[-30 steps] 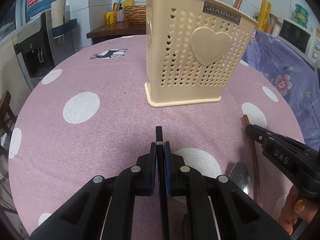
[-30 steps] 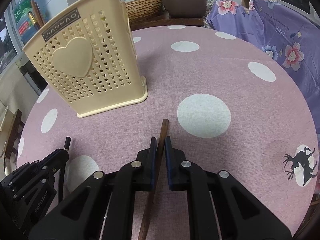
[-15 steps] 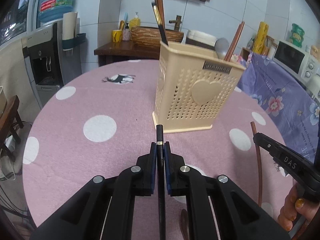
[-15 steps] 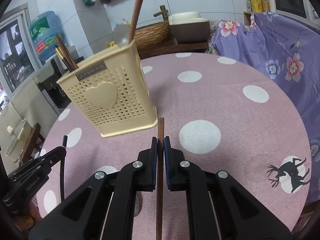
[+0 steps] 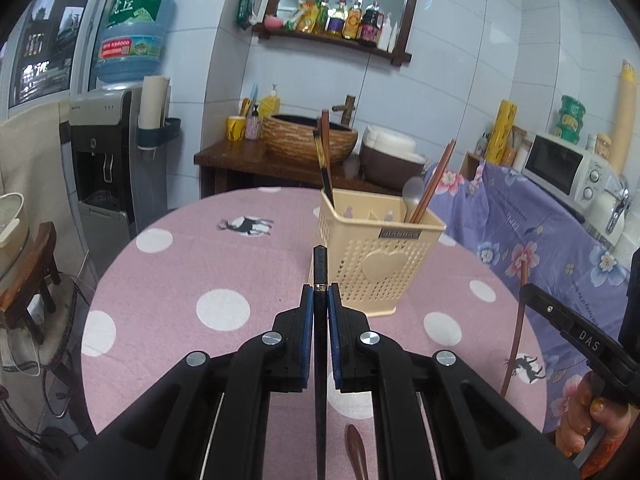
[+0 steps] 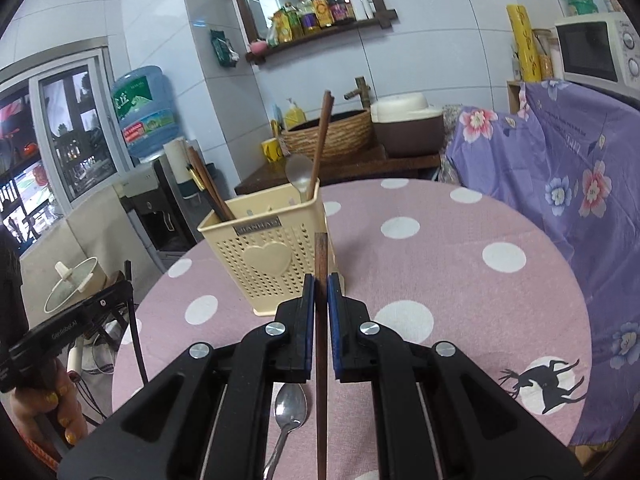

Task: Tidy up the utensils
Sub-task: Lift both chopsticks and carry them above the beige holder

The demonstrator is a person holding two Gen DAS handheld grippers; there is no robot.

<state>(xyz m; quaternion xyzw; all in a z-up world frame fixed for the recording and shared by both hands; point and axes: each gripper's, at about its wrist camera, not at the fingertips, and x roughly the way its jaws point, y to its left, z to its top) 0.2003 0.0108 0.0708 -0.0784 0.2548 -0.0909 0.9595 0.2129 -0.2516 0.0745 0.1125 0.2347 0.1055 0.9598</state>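
Left gripper (image 5: 320, 303) clamps a black chopstick (image 5: 319, 268); right gripper (image 6: 319, 295) clamps a brown chopstick (image 6: 321, 256), both lifted short of the holder (image 6: 267, 256). Risk: a long stick pivots between fingers and misses a compartment.

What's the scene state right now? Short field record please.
left gripper: shut on black chopstick
right gripper: shut on brown chopstick
utensil holder: cream, perforated, upright on the table, chopsticks and a spoon standing in it
metal spoon: lying on the table, not yet picked up
table cover: pink with white dots
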